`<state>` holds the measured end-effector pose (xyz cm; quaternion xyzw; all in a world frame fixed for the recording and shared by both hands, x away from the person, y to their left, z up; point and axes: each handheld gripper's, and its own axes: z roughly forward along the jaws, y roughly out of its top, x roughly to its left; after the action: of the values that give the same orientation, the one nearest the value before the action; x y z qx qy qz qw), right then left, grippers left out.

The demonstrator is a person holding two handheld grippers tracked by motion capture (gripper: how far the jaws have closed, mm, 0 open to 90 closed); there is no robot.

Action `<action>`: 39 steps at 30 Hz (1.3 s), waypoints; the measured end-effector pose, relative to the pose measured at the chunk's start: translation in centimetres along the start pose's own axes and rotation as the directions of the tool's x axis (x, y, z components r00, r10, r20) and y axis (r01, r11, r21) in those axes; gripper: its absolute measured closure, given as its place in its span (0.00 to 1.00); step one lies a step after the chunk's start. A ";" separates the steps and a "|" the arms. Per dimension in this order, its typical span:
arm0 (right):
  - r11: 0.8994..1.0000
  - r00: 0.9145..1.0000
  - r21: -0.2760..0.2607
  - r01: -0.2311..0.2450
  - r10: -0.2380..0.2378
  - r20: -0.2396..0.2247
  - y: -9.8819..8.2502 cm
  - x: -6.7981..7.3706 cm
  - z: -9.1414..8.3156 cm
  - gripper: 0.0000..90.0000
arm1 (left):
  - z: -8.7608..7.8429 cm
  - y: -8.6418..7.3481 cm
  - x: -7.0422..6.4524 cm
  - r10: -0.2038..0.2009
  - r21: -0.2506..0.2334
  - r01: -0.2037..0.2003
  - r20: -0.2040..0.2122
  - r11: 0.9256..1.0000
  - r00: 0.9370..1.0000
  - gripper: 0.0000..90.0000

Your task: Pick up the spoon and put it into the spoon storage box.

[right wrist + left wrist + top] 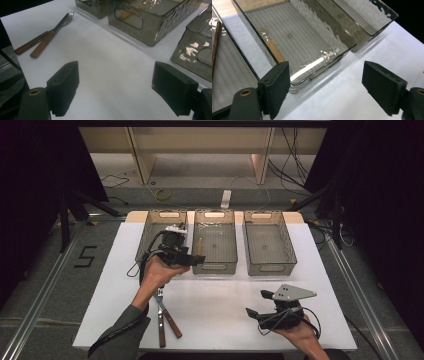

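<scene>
White desk (225, 305): we found fork (159, 296) and knife (170, 317) lengthwise, toward us from the empty, wide-open left tool (195, 260); right tool (255, 305) likewise open.

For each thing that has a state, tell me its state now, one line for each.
left gripper: open, holding nothing, at the near end of the bins.
right gripper: open, holding nothing, over bare table.
middle bin: holds one wooden-handled utensil.
right bin: empty.
left bin: contents partly hidden.
knife: lying on the table.
fork: lying beside the knife.
</scene>
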<state>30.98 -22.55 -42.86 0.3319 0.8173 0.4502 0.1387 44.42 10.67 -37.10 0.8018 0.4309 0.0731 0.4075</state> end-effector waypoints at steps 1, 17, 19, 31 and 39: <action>1.000 1.000 0.001 0.001 -0.001 -0.001 0.0 0.0 0.0 0.25 | 0.0 -0.2 -0.1 -0.003 -0.004 0.003 0.002 1.000 1.000 0.24; 1.000 1.000 -0.002 0.008 -0.008 0.003 0.0 0.1 0.0 0.25 | -0.4 -2.9 -1.7 0.053 0.039 -0.053 0.018 0.998 0.998 0.24; 1.000 1.000 0.000 0.008 -0.008 0.002 0.0 0.0 0.0 0.25 | -0.5 -3.1 -2.1 0.060 0.042 -0.061 0.024 0.997 0.998 0.24; 1.000 1.000 -0.002 0.005 -0.005 0.001 -0.1 -0.2 0.0 0.25 | -0.7 -5.5 -2.7 0.071 0.082 -0.075 0.053 0.994 0.996 0.23; 1.000 1.000 0.004 0.008 -0.008 -0.001 0.0 -0.1 0.1 0.25 | -0.9 -6.7 -2.8 0.074 0.093 -0.079 0.056 0.992 0.996 0.21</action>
<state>31.14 -22.56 -42.99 0.3287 0.8195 0.4483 0.1392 38.02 11.06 -40.71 0.8379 0.3921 0.0471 0.3767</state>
